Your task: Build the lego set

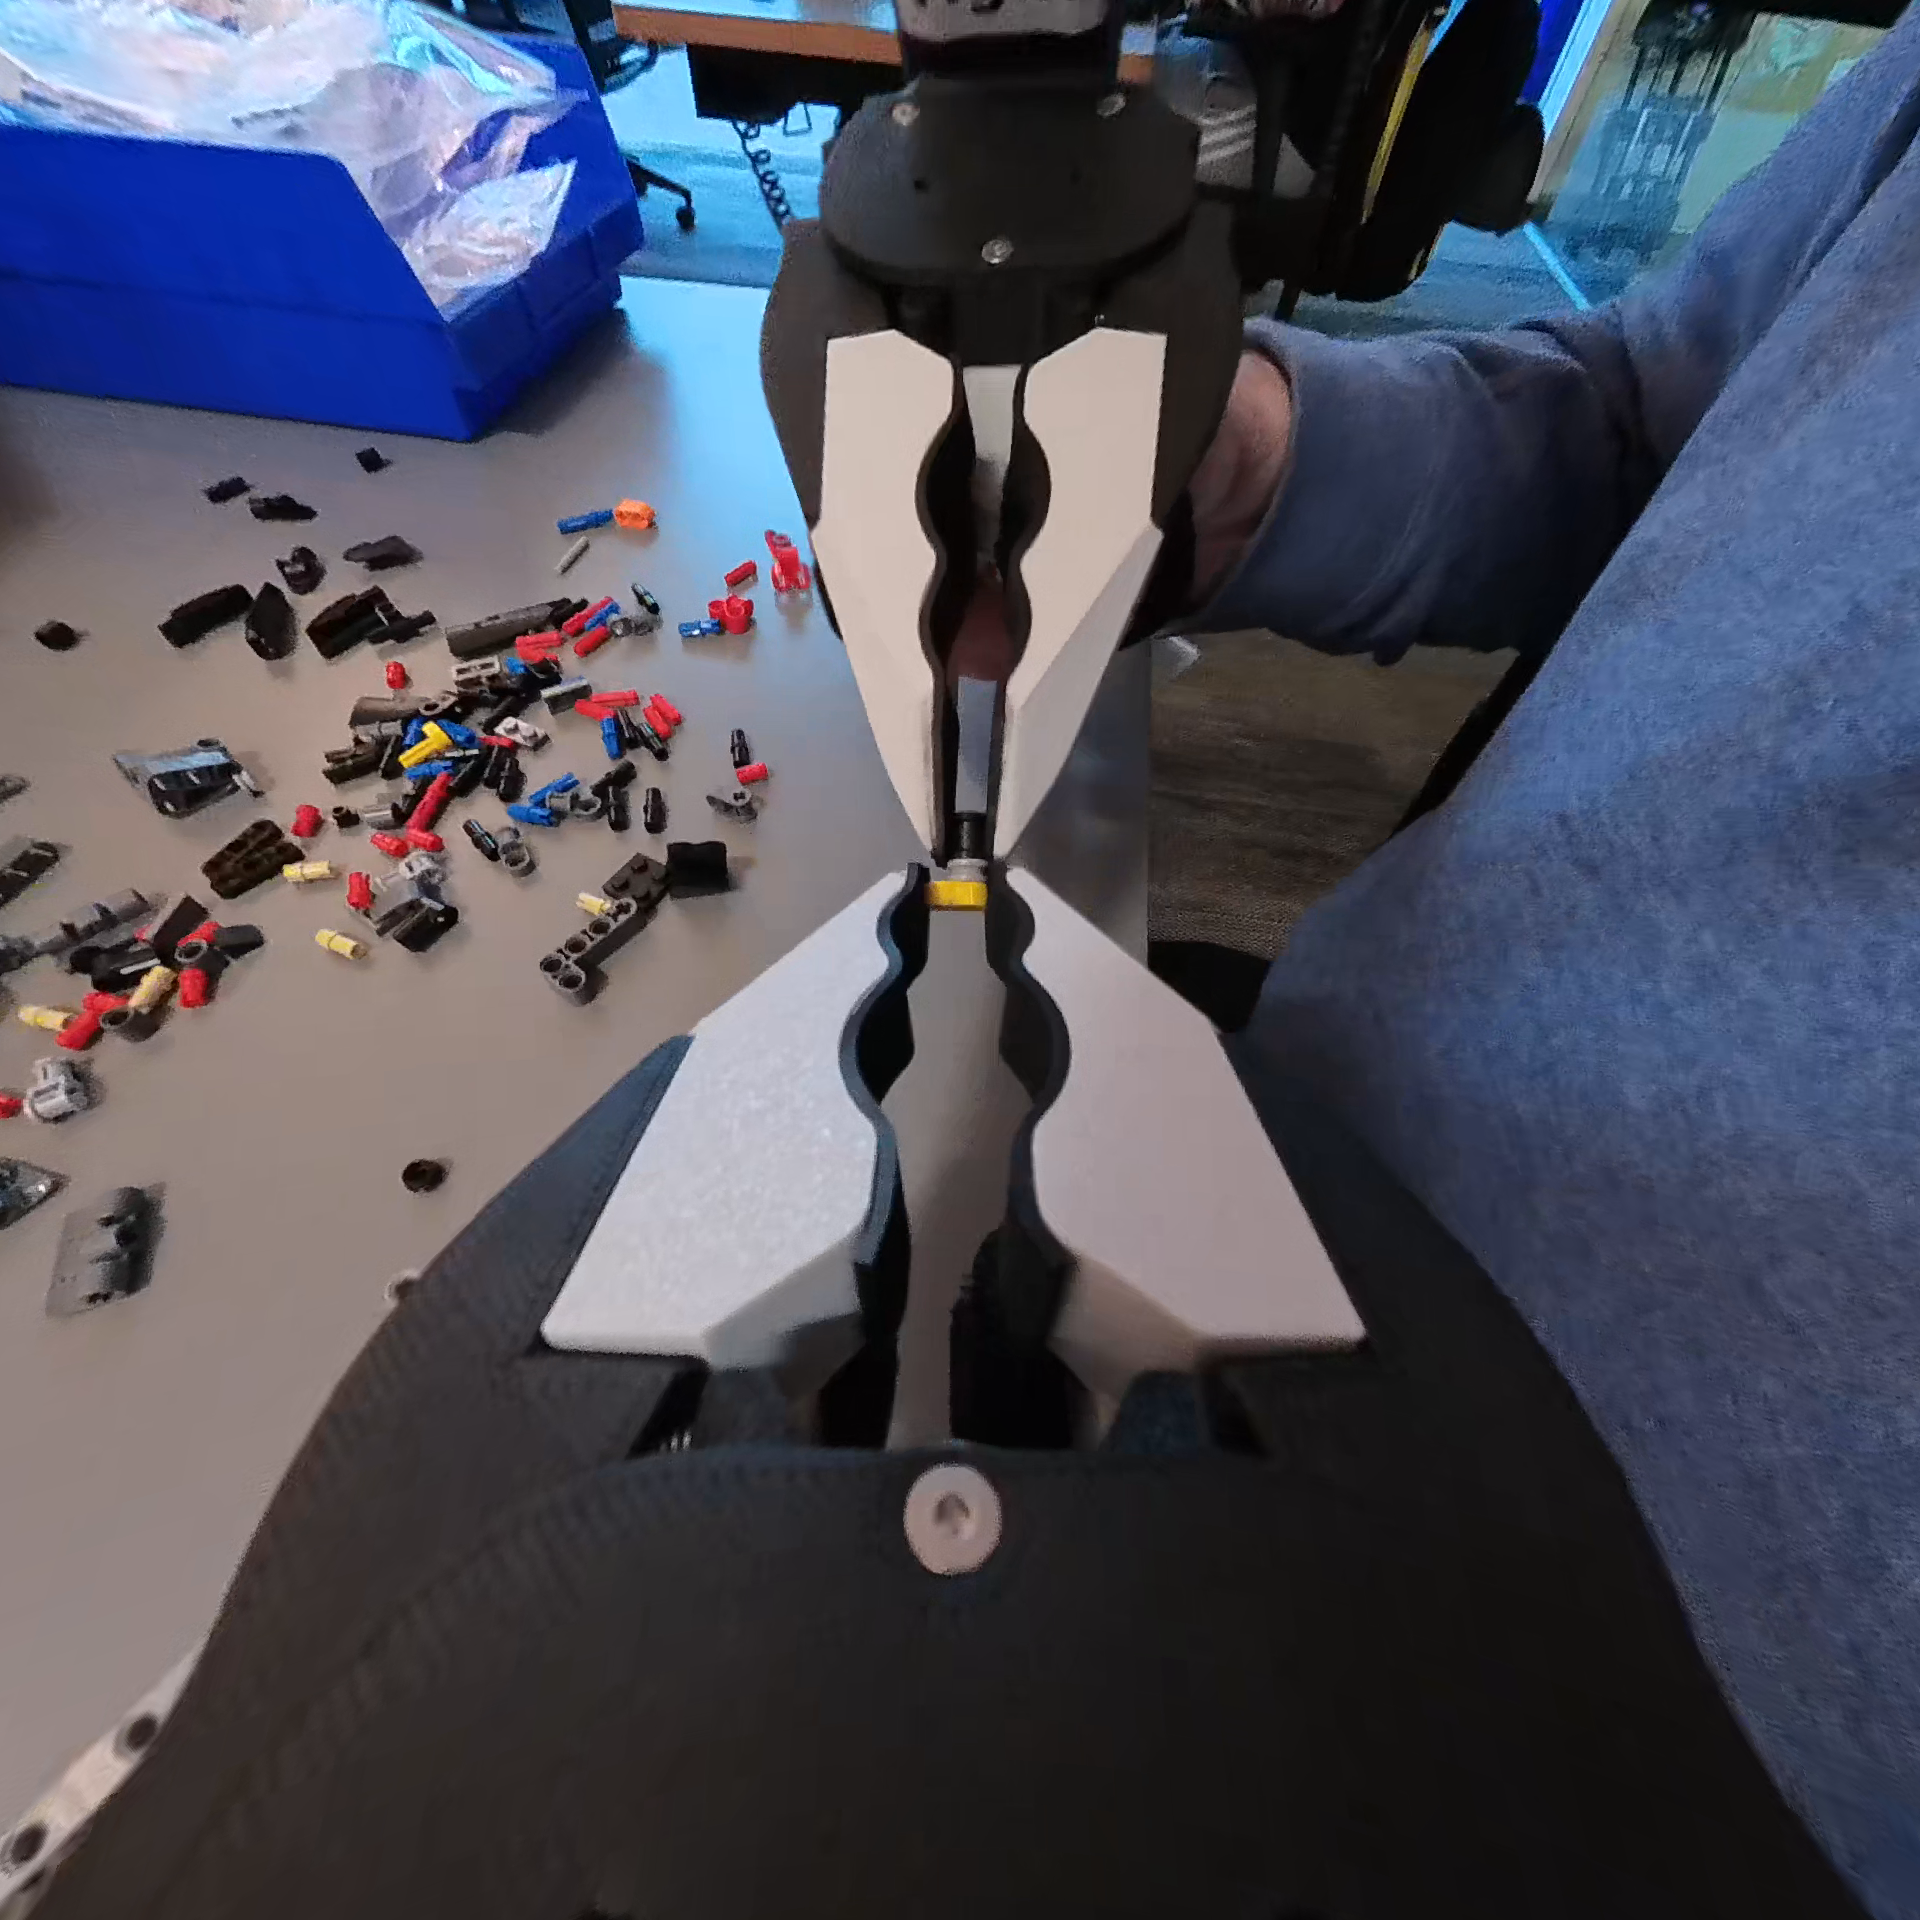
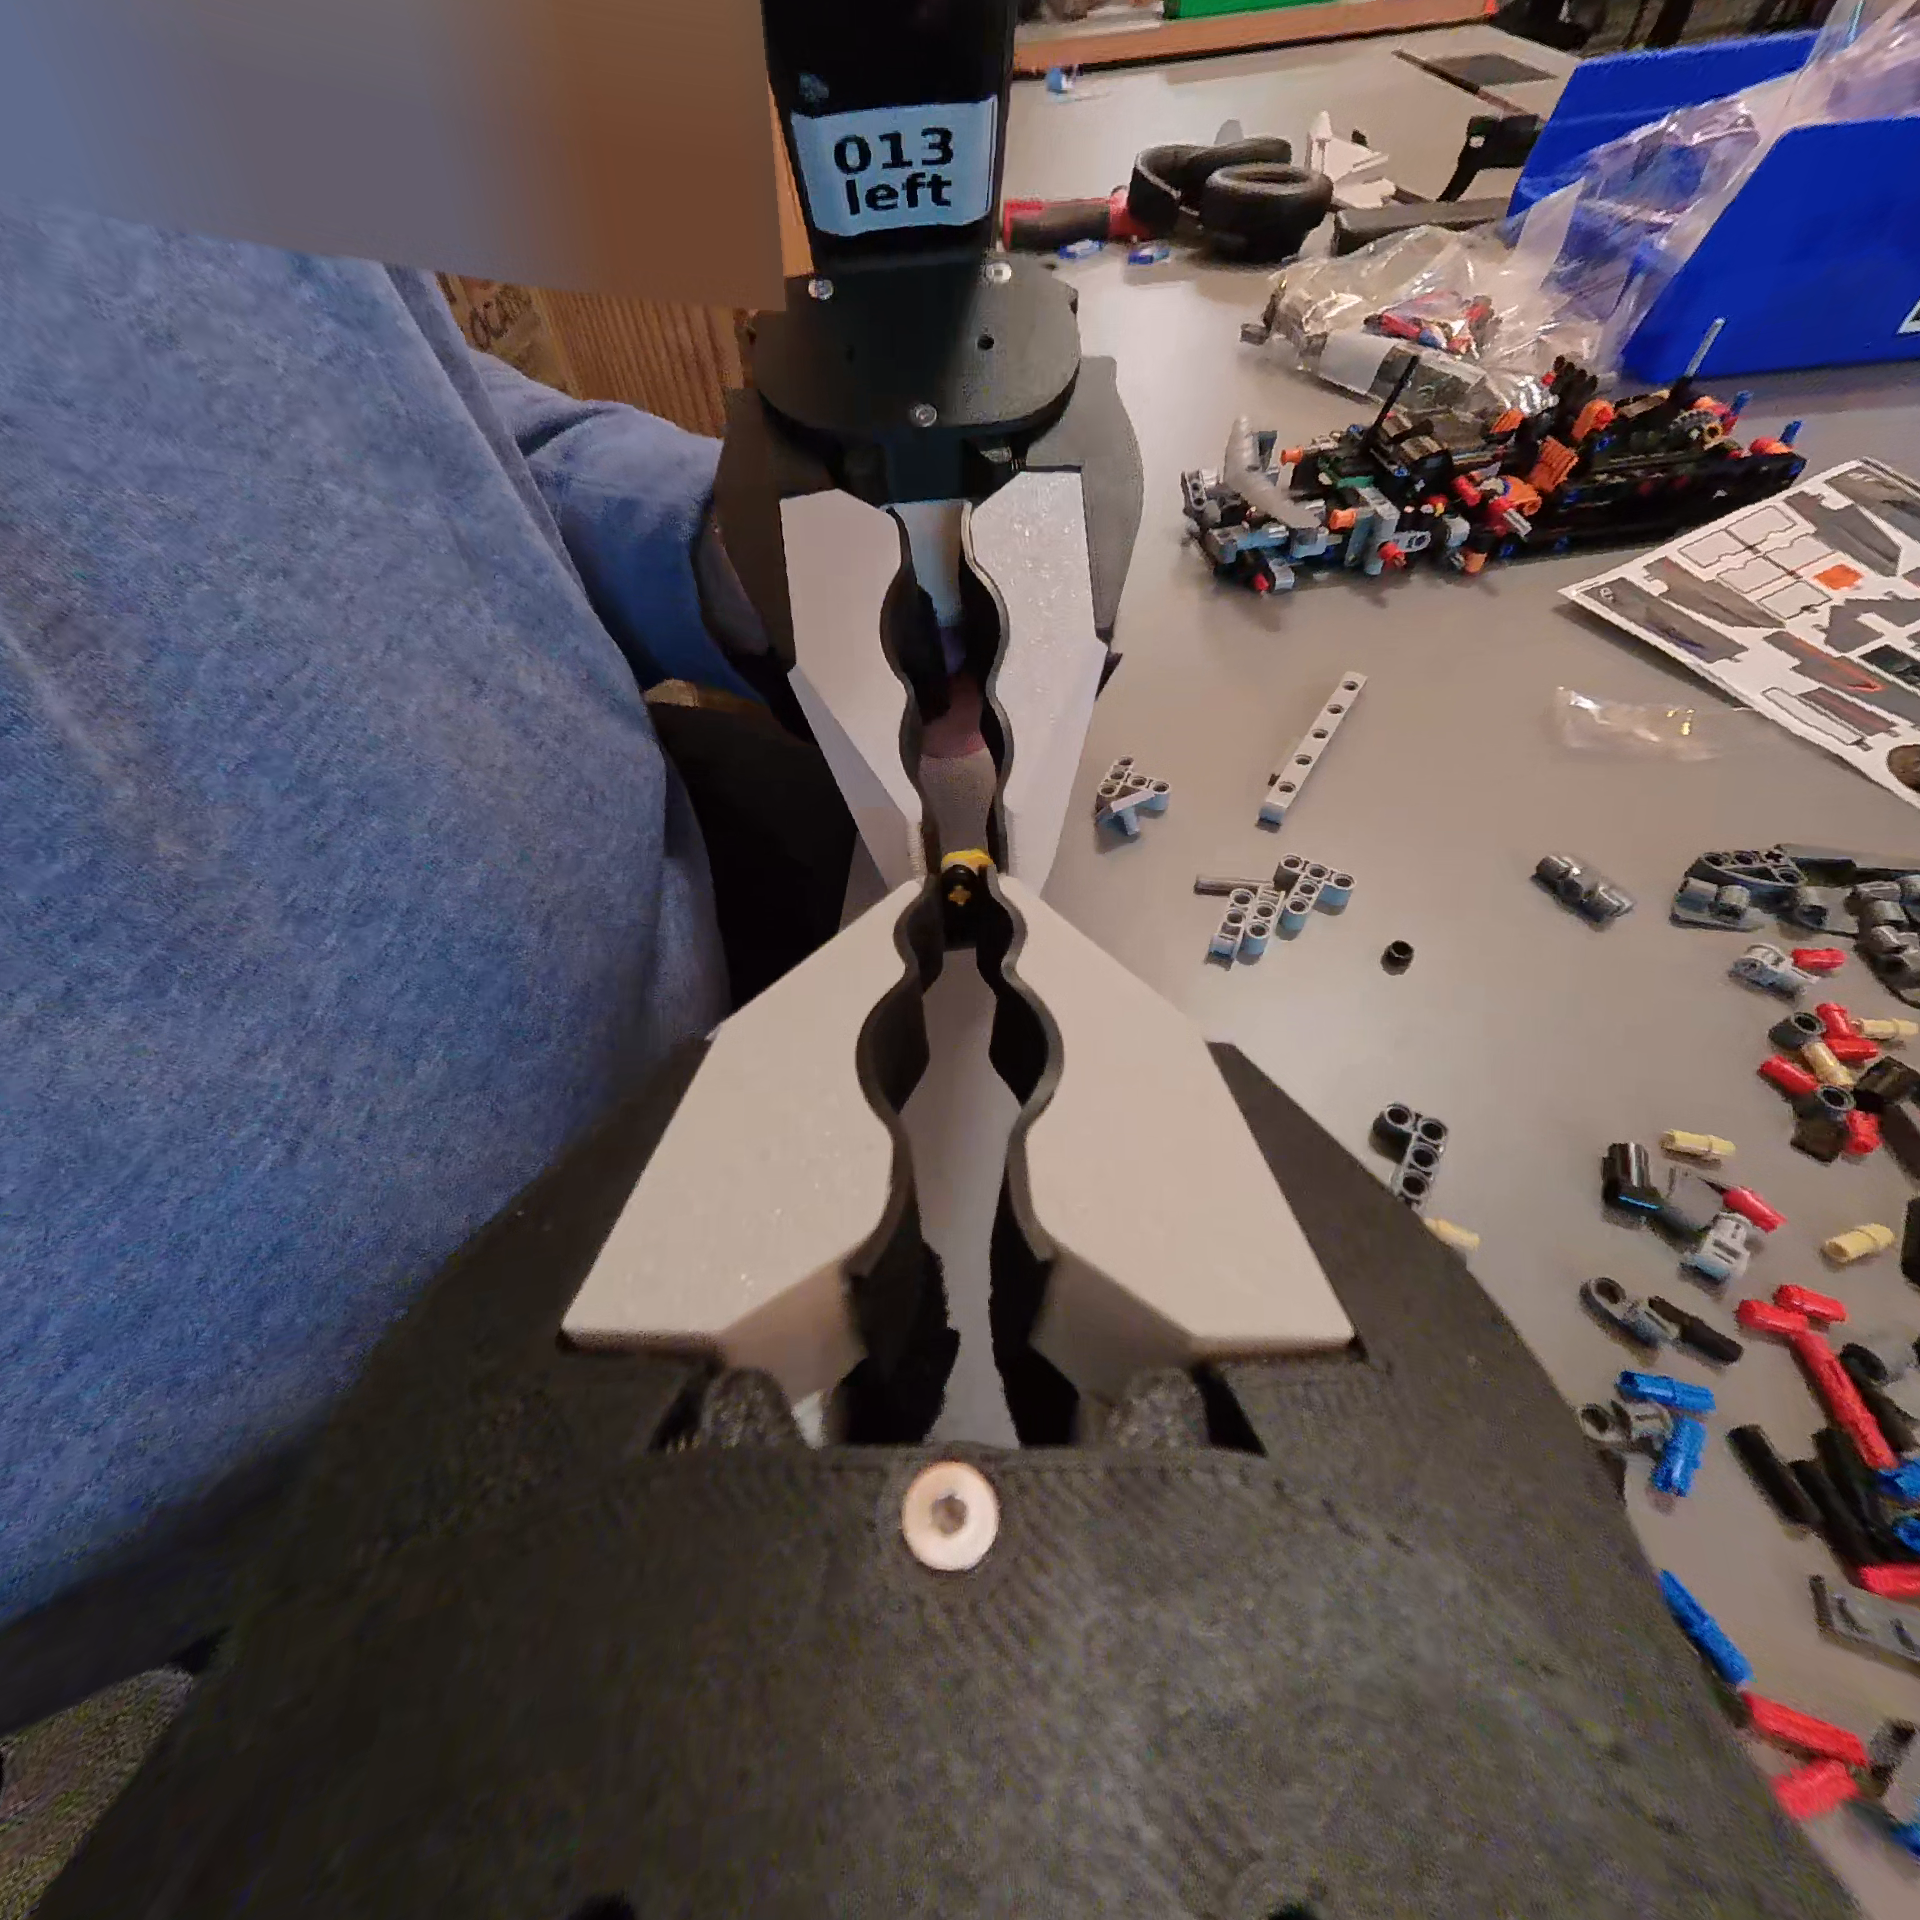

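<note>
My two grippers meet tip to tip above the table edge, in front of a person in a blue top. My left gripper (image 1: 956,885) is shut on a small yellow piece (image 1: 954,894). My right gripper (image 1: 968,844) comes in from the top of the left wrist view, shut on a small black pin-like piece (image 1: 971,831) that touches the yellow piece. In the right wrist view my right gripper (image 2: 961,896) holds the black piece (image 2: 957,896) against the yellow piece (image 2: 964,858), which is in the left gripper (image 2: 962,847).
Several loose red, blue, black, yellow and grey pieces (image 1: 468,748) lie on the grey table (image 1: 312,1299). A blue bin (image 1: 312,260) holds plastic bags. A part-built model (image 2: 1486,488), a sticker sheet (image 2: 1787,592), tyres (image 2: 1236,187) and a grey beam (image 2: 1314,748) lie to the right. Only a small space, under 4 cm, lies between the two pairs of fingers.
</note>
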The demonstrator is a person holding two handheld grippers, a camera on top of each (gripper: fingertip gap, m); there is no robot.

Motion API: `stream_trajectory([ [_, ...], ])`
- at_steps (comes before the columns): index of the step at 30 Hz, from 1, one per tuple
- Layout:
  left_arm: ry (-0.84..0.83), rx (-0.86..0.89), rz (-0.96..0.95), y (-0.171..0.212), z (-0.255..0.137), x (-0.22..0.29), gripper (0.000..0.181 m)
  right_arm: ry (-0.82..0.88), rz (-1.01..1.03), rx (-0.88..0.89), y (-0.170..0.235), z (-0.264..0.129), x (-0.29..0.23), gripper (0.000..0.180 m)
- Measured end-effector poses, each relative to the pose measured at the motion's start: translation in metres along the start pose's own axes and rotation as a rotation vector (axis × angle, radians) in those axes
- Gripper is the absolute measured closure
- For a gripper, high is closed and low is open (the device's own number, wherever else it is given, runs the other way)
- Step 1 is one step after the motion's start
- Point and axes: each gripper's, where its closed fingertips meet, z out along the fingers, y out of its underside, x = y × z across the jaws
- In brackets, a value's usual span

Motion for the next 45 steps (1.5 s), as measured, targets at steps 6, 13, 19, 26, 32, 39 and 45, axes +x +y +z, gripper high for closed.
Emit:
stream_trajectory([
  [6, -0.010, 0.050, -0.033, 0.003, -0.002, 0.001, 0.172, -0.027, 0.019, 0.016, 0.003, 0.003, -0.001, 0.177],
  [13, 0.012, 0.081, -0.094, 0.003, 0.002, 0.001, 0.172, -0.071, 0.058, 0.041, 0.006, 0.000, 0.001, 0.177],
  [19, 0.019, 0.068, -0.107, 0.004, 0.006, 0.001, 0.172, -0.093, 0.056, 0.038, 0.011, -0.003, 0.002, 0.177],
  [26, 0.054, 0.076, -0.115, 0.002, 0.008, 0.004, 0.172, -0.132, 0.066, 0.062, 0.013, -0.008, -0.001, 0.177],
  [32, 0.014, 0.099, -0.162, 0.005, -0.005, -0.018, 0.172, -0.037, 0.029, 0.060, 0.009, -0.042, 0.017, 0.177],
  [39, 0.017, 0.124, -0.196, 0.002, -0.008, -0.021, 0.171, 0.003, 0.051, 0.052, 0.009, -0.030, 0.026, 0.177],
  [45, 0.040, 0.121, -0.369, 0.005, -0.016, -0.027, 0.171, 0.063, 0.035, -0.067, 0.014, -0.020, 0.021, 0.176],
])
